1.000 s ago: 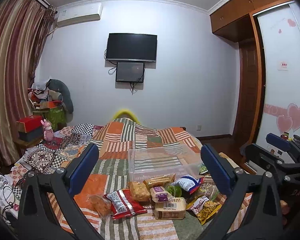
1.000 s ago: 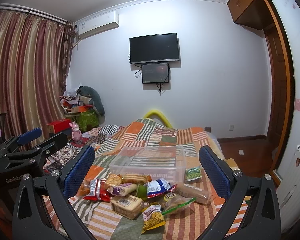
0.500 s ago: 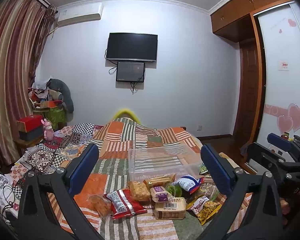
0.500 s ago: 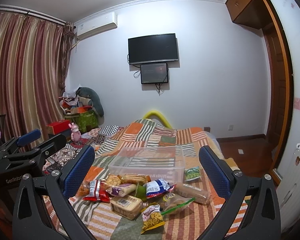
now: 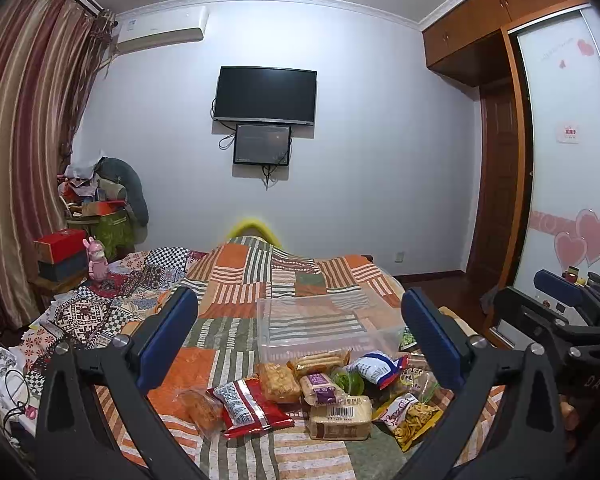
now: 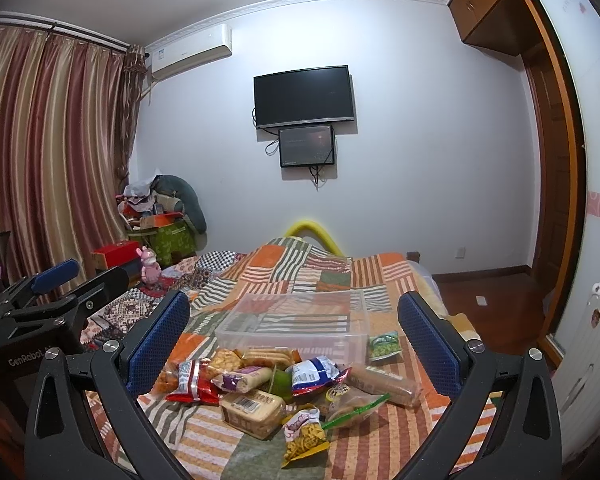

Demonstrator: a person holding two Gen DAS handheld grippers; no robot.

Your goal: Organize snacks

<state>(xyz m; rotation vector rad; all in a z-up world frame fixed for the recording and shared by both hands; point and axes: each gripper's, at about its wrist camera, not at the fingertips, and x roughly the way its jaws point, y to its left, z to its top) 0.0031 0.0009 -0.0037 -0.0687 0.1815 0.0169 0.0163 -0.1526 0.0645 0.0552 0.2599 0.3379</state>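
Snacks lie heaped on the quilted bed just in front of an empty clear bin, so by my reading nothing is sorted yet, while left tongs and right tongs hover spread wide, holding nothing.

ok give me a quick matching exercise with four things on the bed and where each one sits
Things:
1. clear plastic bin
2. red chip bag
3. green pea packet
4. yellow snack bag

Places:
A. alone, just right of the bin
B. behind the snack pile, nothing inside
C. left part of the pile
D. nearest front edge of the pile

Pairs: 1-B, 2-C, 3-A, 4-D
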